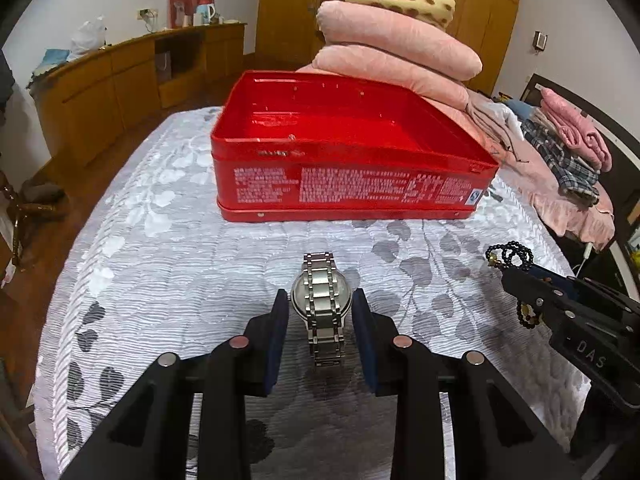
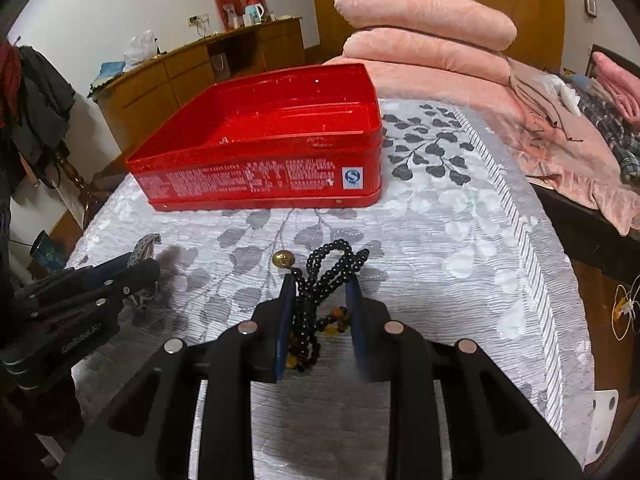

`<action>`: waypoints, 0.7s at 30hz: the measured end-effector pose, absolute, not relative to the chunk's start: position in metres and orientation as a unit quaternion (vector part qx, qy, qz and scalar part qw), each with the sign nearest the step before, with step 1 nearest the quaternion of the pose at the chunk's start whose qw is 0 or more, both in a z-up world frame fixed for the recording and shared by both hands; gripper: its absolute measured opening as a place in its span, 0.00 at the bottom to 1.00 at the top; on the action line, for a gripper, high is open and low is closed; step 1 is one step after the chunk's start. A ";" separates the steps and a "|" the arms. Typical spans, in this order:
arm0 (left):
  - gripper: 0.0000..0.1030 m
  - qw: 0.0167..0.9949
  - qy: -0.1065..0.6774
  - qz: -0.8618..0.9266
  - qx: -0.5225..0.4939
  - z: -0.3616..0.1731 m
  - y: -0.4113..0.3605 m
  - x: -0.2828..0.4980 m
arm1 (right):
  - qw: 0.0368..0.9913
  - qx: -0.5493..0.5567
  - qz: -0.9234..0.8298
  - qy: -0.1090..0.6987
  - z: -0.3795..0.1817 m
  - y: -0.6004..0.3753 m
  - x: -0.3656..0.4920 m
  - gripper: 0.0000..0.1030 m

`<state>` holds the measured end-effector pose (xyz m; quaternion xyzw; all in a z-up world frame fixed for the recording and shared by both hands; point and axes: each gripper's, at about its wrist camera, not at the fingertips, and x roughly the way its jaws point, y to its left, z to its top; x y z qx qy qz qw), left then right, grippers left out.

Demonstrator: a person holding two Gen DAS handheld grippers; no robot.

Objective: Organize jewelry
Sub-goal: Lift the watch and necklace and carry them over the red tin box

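Note:
An open red tin box [image 1: 344, 184] stands on the bed ahead, empty inside; it also shows in the right wrist view [image 2: 260, 152]. My left gripper [image 1: 320, 300] is shut on a silver metal-band watch [image 1: 322, 300], held above the bedspread in front of the box. My right gripper [image 2: 320, 288] is shut on a black bead necklace [image 2: 324, 268] with a gold bead and amber beads, whose loops stick out past the fingertips. The necklace and right gripper [image 1: 516, 276] show at the right of the left wrist view. The left gripper [image 2: 136, 268] and watch band [image 2: 145, 245] show at the left of the right wrist view.
The bed carries a grey leaf-patterned bedspread [image 1: 180, 260]. Folded pink quilts [image 1: 396, 44] are stacked behind the box. More folded clothes [image 1: 568, 148] lie at the right. A wooden sideboard [image 1: 132, 80] runs along the left wall.

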<state>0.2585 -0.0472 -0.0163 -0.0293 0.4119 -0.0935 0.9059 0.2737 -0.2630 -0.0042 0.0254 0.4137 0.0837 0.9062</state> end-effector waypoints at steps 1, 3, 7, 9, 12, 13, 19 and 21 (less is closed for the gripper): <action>0.31 0.908 0.409 -0.093 -0.030 -0.014 -0.046 0.257 | 0.907 0.025 0.084 0.411 -0.002 -0.262 0.272 0.23; 0.31 0.910 0.403 -0.093 -0.031 -0.009 -0.045 0.256 | 0.910 0.024 0.084 0.406 0.003 -0.261 0.270 0.23; 0.31 0.915 0.391 -0.093 -0.034 0.002 -0.043 0.255 | 0.914 0.021 0.088 0.396 0.013 -0.260 0.269 0.23; 0.31 0.917 0.386 -0.092 -0.035 0.007 -0.042 0.255 | 0.916 0.020 0.089 0.391 0.017 -0.258 0.268 0.23; 0.31 0.921 0.377 -0.090 -0.036 0.014 -0.041 0.256 | 0.919 0.022 0.090 0.384 0.024 -0.259 0.269 0.23; 0.31 0.922 0.375 -0.090 -0.037 0.016 -0.040 0.257 | 0.920 0.021 0.091 0.381 0.027 -0.259 0.269 0.23; 0.31 0.928 0.359 -0.087 -0.040 0.031 -0.039 0.264 | 0.925 0.014 0.097 0.367 0.042 -0.253 0.277 0.23; 0.31 0.931 0.352 -0.087 -0.041 0.036 -0.038 0.267 | 0.926 0.015 0.099 0.365 0.045 -0.251 0.281 0.23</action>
